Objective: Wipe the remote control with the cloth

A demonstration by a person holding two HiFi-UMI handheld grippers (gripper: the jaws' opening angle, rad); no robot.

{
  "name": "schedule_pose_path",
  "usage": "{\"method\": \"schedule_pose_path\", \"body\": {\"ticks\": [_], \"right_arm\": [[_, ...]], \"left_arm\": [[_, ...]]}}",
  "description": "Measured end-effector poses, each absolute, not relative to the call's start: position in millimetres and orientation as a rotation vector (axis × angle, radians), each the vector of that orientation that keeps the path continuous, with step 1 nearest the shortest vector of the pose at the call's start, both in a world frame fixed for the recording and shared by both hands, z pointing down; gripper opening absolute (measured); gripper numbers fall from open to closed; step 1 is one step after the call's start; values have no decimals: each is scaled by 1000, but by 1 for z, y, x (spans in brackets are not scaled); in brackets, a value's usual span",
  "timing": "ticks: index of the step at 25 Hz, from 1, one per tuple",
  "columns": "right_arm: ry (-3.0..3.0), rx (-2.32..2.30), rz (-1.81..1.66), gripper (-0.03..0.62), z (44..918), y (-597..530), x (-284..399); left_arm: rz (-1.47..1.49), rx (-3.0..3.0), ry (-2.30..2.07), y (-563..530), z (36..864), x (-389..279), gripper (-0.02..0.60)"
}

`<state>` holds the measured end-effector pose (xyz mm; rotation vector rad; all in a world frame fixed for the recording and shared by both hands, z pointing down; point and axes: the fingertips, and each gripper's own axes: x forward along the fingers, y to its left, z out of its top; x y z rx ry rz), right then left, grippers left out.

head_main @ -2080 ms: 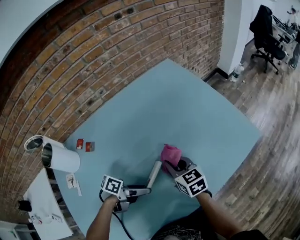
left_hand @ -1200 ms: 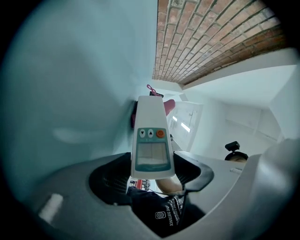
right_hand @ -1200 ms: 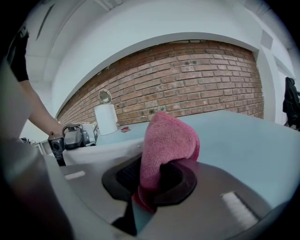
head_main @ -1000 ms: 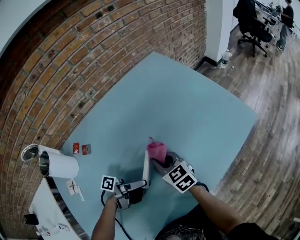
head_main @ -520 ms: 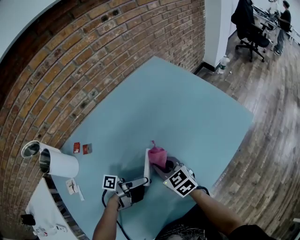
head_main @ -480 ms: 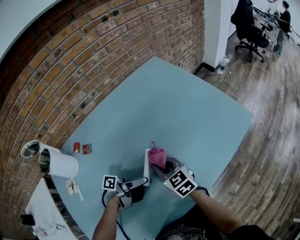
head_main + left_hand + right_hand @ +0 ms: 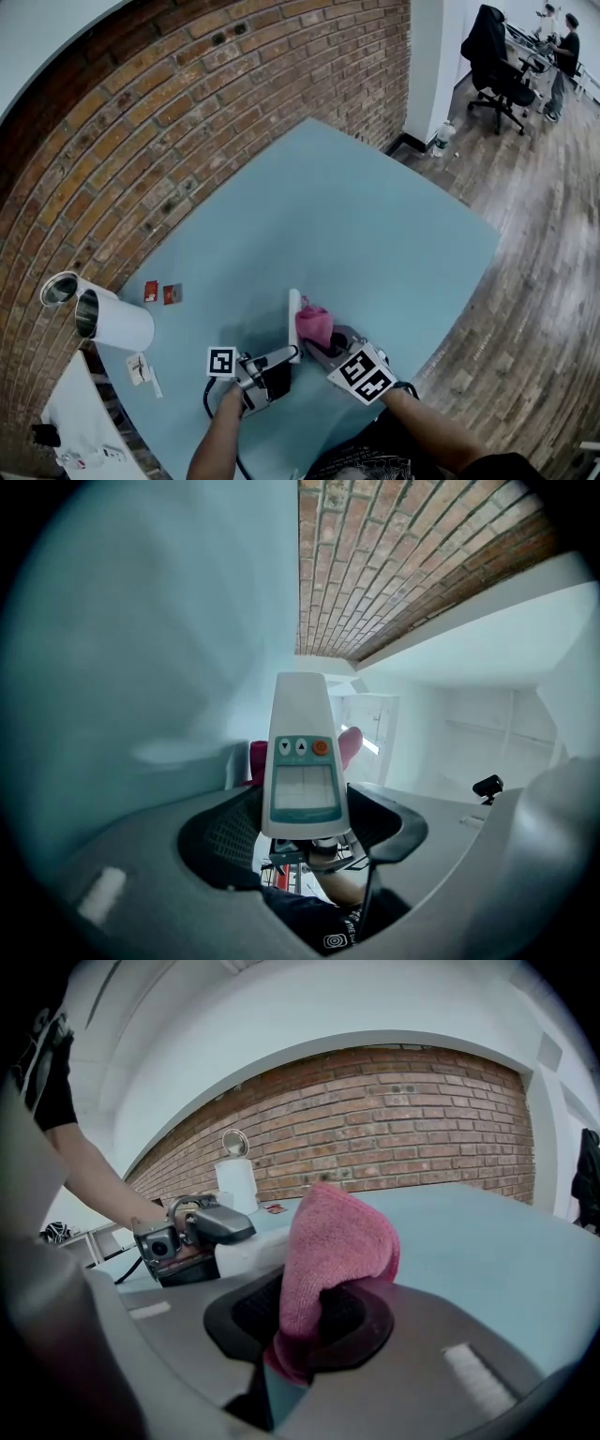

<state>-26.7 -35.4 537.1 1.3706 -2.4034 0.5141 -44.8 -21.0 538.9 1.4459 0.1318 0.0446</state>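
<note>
In the head view a white remote control [image 7: 293, 322] stands up from the light blue table [image 7: 375, 225], held at its near end by my left gripper [image 7: 284, 355], which is shut on it. My right gripper [image 7: 321, 346] is shut on a pink cloth [image 7: 314, 325] that presses against the remote's right side. The left gripper view shows the remote [image 7: 302, 757] face-on, with a screen and three buttons, rising from the left gripper [image 7: 302, 829]; the cloth [image 7: 350, 745] peeks out behind it. In the right gripper view the cloth [image 7: 333, 1237] is bunched in the right gripper [image 7: 309, 1321], beside the remote [image 7: 248, 1253].
A white cylinder [image 7: 114, 321] lies on its side at the table's left with a metal tin [image 7: 58, 286] by it. Two small red packets [image 7: 161, 293] and a paper slip [image 7: 142, 369] lie nearby. The brick wall [image 7: 187, 112] borders the far edge. An office chair [image 7: 495, 49] stands far right.
The remote has swung from leaning right to pointing straight away. The right gripper and cloth have slid back toward me along the remote's right side.
</note>
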Motion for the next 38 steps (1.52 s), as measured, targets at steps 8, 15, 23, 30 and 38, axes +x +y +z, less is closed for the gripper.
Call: {"method": "schedule_pose_path", "body": {"ticks": [8,15,23,30,38], "right_arm": [[-2430,1380,557,66,532,-18,-33],[-2461,1348,535,66,526,-4,-44],[-2455,1365,513,66,521,1,-45],[-2417,1345,503,66,526,4,-50],[-2412,1305,516,67,532,13,-54]], "left_arm": [[-11,1464,83,-32,539,-40,293],[-55,1487,-19,-48,541,-37,293],[-101,1505,-151,-61,541,-24,293],[-125,1492,-173,-58,533,-14,293],[40,1642,-209,-54,541,-33,293]]}}
